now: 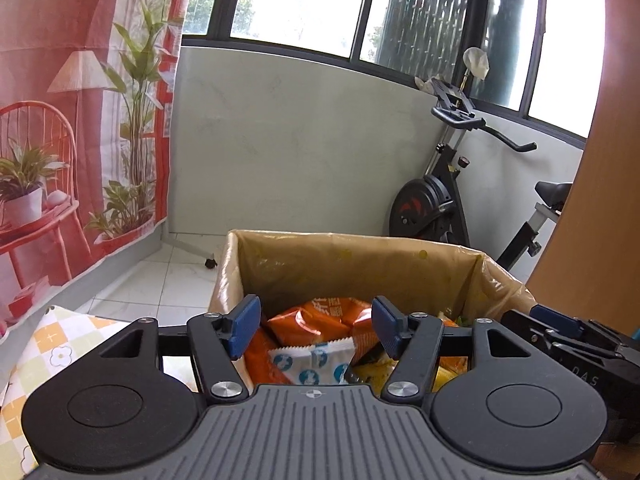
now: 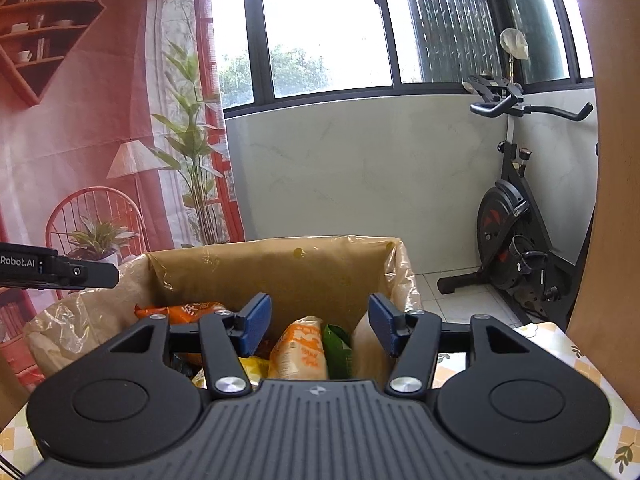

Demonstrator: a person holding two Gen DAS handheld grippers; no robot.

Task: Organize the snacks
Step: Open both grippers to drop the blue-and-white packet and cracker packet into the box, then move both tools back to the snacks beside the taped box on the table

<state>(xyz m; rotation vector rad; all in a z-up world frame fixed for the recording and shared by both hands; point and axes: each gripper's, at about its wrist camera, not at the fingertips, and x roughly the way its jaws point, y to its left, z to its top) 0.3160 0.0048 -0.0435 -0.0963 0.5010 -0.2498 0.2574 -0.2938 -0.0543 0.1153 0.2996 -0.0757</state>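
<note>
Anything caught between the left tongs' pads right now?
No. In the left wrist view the left tongs stand open and hold nothing; between the pads only the snacks down in the lined box show, a white-and-blue packet on orange bags.

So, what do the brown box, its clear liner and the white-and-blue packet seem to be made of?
Brown box: probably cardboard, matte and flat. Clear liner: thin plastic film, glossy and crinkled at the rim. White-and-blue packet: likely plastic wrapper, with a crimped sealed edge.
</note>
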